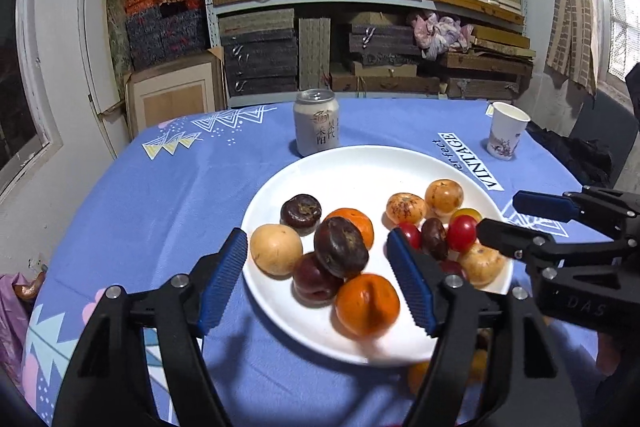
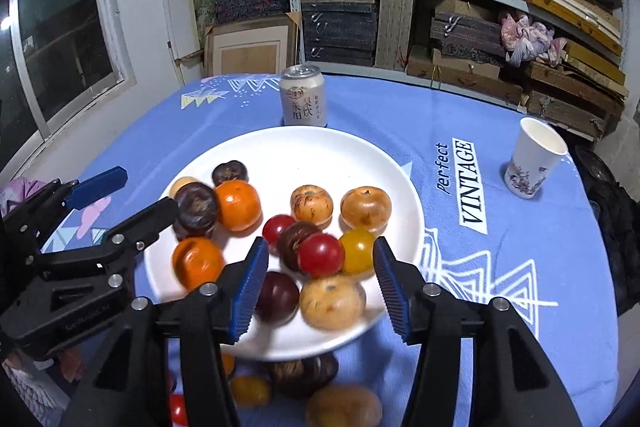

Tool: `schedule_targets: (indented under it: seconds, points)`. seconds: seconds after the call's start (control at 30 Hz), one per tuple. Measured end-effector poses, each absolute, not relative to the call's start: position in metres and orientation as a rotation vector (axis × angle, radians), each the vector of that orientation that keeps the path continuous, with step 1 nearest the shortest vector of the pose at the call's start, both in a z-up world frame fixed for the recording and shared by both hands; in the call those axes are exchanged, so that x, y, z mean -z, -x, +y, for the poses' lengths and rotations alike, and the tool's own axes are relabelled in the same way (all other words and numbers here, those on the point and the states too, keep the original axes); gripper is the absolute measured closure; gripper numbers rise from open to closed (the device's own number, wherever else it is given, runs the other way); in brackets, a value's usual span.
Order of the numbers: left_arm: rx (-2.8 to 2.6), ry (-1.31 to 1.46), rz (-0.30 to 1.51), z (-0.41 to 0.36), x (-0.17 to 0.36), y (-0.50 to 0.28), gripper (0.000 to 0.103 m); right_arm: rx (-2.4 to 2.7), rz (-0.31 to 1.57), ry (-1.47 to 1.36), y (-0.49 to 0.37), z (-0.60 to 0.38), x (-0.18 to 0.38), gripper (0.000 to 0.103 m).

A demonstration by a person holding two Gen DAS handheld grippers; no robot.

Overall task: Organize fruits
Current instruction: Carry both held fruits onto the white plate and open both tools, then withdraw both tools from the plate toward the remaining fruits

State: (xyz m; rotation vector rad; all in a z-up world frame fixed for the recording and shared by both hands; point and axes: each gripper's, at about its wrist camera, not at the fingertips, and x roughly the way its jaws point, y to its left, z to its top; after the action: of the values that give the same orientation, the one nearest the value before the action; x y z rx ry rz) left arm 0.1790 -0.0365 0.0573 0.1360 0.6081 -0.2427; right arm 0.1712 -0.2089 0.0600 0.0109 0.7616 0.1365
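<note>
My left tool (image 1: 318,277) spread, empty, over round white plate (image 1: 352,167); glossy orange fruit (image 1: 367,305) between fingers. My right tool (image 2: 320,283) spread, empty, red cherry tomato (image 2: 321,254) just ahead.

Left gripper (image 1: 318,281) open, fingers (image 1: 224,277) spread over the near side of the white plate (image 1: 360,167), holding nothing. Between them: dark brown fruit (image 1: 340,247) stacked on a dark red one (image 1: 314,281), orange fruit (image 1: 367,305) just in front, tan fruit (image 1: 276,249) beside the left finger. Right gripper (image 1: 516,223) comes in from the right, open, over the plate's right rim. Can (image 1: 317,123) behind plate, paper cup (image 1: 505,131) far right on the blue tabletop (image 1: 160,207).
</note>
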Motion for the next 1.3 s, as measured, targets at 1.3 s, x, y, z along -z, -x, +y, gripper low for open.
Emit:
schedule_targets:
  seconds: [1.3]
  points:
    - [0.345, -0.328, 0.648, -0.067, -0.021, -0.049, 0.020, -0.123, 0.743, -0.129, -0.055, -0.248, -0.047, 0.035]
